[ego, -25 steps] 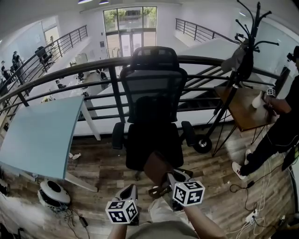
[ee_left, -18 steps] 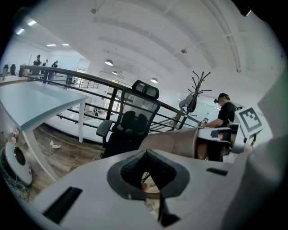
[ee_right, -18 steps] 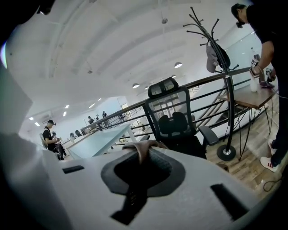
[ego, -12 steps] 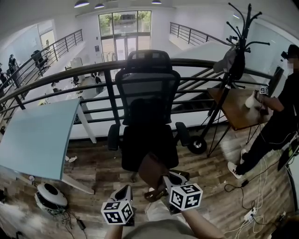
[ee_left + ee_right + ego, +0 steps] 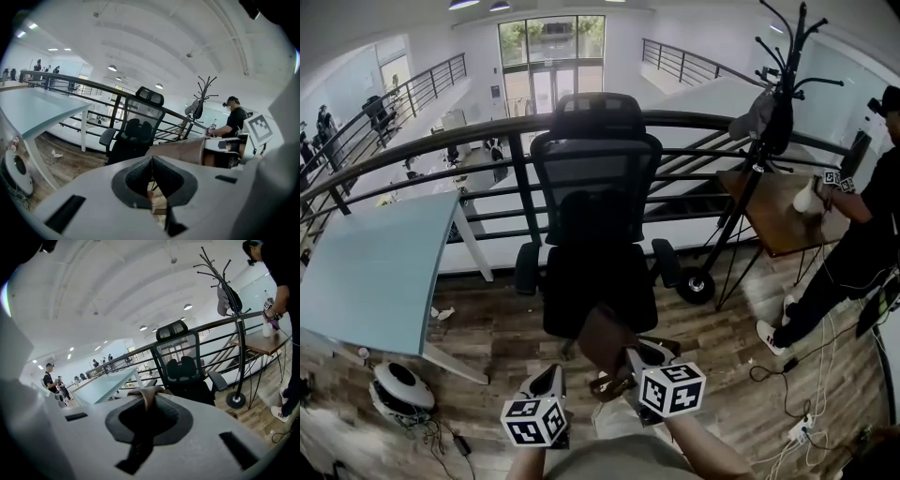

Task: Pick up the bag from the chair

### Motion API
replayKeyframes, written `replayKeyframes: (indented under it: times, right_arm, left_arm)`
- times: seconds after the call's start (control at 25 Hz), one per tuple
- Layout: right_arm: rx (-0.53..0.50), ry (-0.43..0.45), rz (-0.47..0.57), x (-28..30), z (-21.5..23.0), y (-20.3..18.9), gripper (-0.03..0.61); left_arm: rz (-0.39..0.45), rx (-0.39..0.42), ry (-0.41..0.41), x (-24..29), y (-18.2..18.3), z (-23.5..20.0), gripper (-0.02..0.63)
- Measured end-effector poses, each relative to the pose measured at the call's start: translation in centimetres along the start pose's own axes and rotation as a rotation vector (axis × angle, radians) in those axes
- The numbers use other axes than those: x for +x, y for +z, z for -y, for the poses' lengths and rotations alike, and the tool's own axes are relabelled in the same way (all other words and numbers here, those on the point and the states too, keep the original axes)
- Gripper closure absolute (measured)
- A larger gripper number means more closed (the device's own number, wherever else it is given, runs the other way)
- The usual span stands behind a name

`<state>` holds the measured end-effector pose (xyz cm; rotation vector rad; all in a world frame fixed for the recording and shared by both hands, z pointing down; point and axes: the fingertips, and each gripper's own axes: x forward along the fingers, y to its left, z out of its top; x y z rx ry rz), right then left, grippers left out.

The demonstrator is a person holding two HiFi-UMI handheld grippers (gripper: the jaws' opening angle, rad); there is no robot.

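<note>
A brown bag (image 5: 605,339) hangs just in front of the black office chair (image 5: 595,239), off its seat. My right gripper (image 5: 635,361) is shut on the bag's brown strap (image 5: 147,398), which is pinched between the jaws in the right gripper view. My left gripper (image 5: 555,377) sits to the left of the bag, shut and holding nothing. In the left gripper view the bag (image 5: 180,150) shows to the right, with the right gripper (image 5: 233,151) behind it and the chair (image 5: 133,136) beyond.
A pale blue table (image 5: 370,272) stands to the left, with a round white device (image 5: 398,389) on the floor beside it. A black railing (image 5: 487,131) runs behind the chair. A coat stand (image 5: 769,112), a wooden side table (image 5: 787,220) and a person (image 5: 862,234) are on the right. Cables (image 5: 806,431) lie on the floor.
The right gripper keeps hold of the brown bag in front of the chair. Both grippers have drifted slightly left and down in the head view.
</note>
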<state>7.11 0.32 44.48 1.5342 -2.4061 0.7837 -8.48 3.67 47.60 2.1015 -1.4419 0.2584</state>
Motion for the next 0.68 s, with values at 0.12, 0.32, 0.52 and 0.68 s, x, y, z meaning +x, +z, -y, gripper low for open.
replayKeyframes:
  times: [0.12, 0.32, 0.52, 0.68]
  right_arm:
    - [-0.013, -0.002, 0.002, 0.1, 0.1, 0.2, 0.563]
    - [-0.015, -0.009, 0.005, 0.1, 0.4, 0.6, 0.563]
    - [-0.006, -0.013, 0.005, 0.3, 0.3, 0.8, 0.563]
    - [0.003, -0.017, 0.012, 0.4, 0.1, 1.2, 0.563]
  left_arm:
    - [-0.006, 0.003, 0.002, 0.1, -0.1, -0.1, 0.611]
    - [-0.015, 0.005, -0.004, 0.5, 0.0, -0.1, 0.611]
    - [-0.010, 0.002, -0.010, 0.7, 0.4, -0.1, 0.611]
    - [-0.008, 0.002, -0.013, 0.8, 0.9, -0.2, 0.611]
